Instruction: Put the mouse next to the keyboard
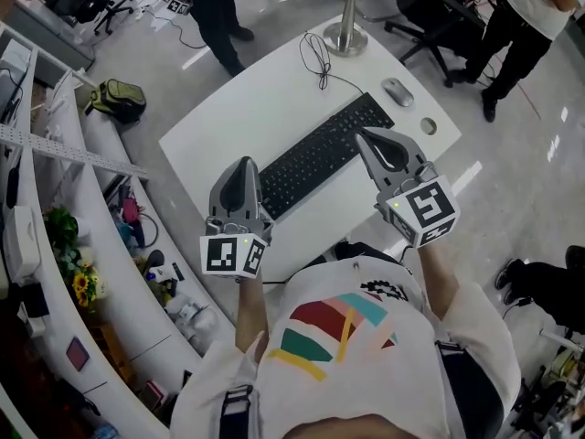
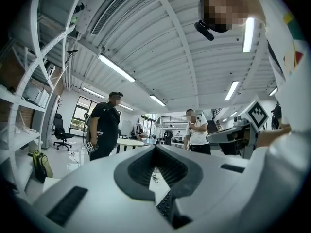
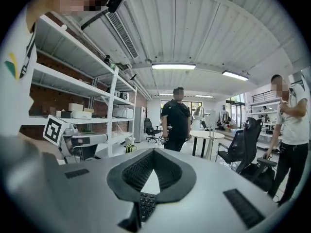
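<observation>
A black keyboard (image 1: 320, 154) lies slantwise on the white table (image 1: 228, 126). The grey mouse (image 1: 397, 91) rests on the table just beyond the keyboard's far right end, apart from both grippers. My left gripper (image 1: 244, 165) hovers over the keyboard's near left end, shut and empty. Over the keyboard's right part my right gripper (image 1: 363, 135) is likewise shut with nothing in it. In the left gripper view the jaws (image 2: 155, 147) meet, with keyboard keys (image 2: 165, 205) below. The right gripper view shows closed jaws (image 3: 153, 151) above the keys (image 3: 146, 204). The mouse is in neither gripper view.
A metal stand base (image 1: 345, 37) and a black cable (image 1: 319, 58) sit at the table's far end, a round grommet (image 1: 428, 126) near the right edge. People stand beyond the table (image 1: 215, 12). Shelves (image 1: 55, 154) and a backpack (image 1: 119, 97) lie left, office chairs (image 1: 430, 16) far right.
</observation>
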